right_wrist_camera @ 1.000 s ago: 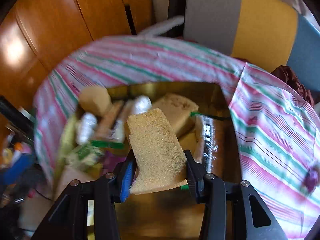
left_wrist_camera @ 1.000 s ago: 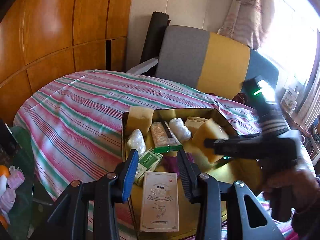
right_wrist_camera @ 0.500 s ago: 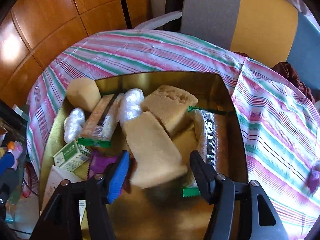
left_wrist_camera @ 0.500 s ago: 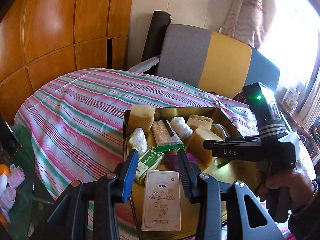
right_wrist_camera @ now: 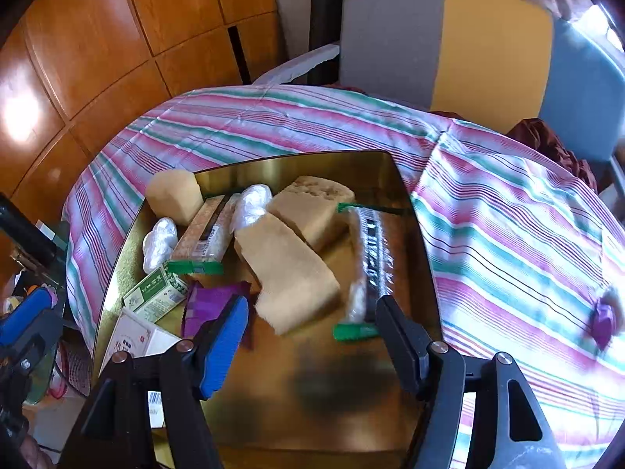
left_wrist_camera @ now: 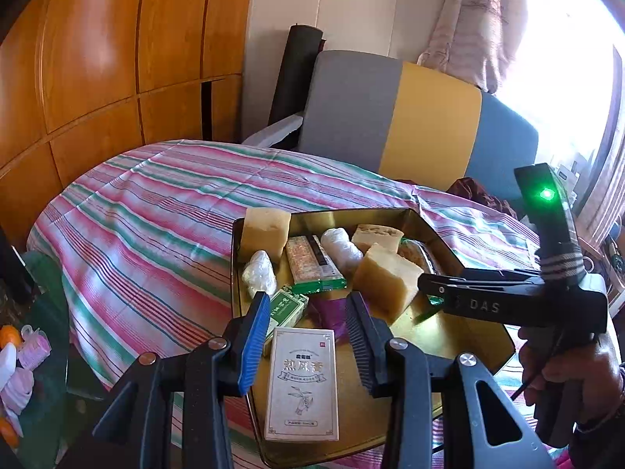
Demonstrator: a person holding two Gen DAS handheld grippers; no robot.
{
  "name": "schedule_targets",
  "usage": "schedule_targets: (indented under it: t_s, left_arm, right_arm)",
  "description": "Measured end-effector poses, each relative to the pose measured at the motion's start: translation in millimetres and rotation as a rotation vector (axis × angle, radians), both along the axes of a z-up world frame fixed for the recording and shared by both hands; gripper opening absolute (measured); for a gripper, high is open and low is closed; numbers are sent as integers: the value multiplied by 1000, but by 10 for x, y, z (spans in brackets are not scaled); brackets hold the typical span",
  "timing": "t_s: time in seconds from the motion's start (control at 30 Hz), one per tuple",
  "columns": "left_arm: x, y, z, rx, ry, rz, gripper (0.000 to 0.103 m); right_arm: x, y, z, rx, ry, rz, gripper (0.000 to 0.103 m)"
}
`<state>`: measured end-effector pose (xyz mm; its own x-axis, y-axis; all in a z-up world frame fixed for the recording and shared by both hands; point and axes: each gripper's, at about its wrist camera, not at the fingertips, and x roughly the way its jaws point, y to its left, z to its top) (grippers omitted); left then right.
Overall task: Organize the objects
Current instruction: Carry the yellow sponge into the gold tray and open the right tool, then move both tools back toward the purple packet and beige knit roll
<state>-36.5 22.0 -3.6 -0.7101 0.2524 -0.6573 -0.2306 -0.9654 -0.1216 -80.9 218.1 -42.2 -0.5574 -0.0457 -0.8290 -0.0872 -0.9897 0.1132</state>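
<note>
Over gold tray: right gripper opening, sponge released; left gripper parted, empty

Gold tray: far and left parts crowded. Near-right floor of tray bare, open to a gripper from above.

Obstacles in tray: two sponge blocks stacked slantwise at centre; wrapped snack bar lying just right of them; third sponge at far-left corner; two white wrapped rolls; green carton; white box at near-left edge.

Striped tablecloth: broad free stretch right of and beyond the tray; one small purple item at far right.

Chair blocks the far side.
</note>
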Motion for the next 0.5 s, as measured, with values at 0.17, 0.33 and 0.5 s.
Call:
schedule_targets:
  t_s: [0.17,0.33,0.5]
  left_arm:
    - [46,45,17,-6,6,-15,40]
    - [83,113,12,-17,6,-36,40]
    - [134,212,9,-30,9,-64,40]
  right_arm:
    - [187,73,35,11,21,-19,69]
    - [373,202,64,12,37,-45,69]
    - [574,374,98,3,53,-83,70]
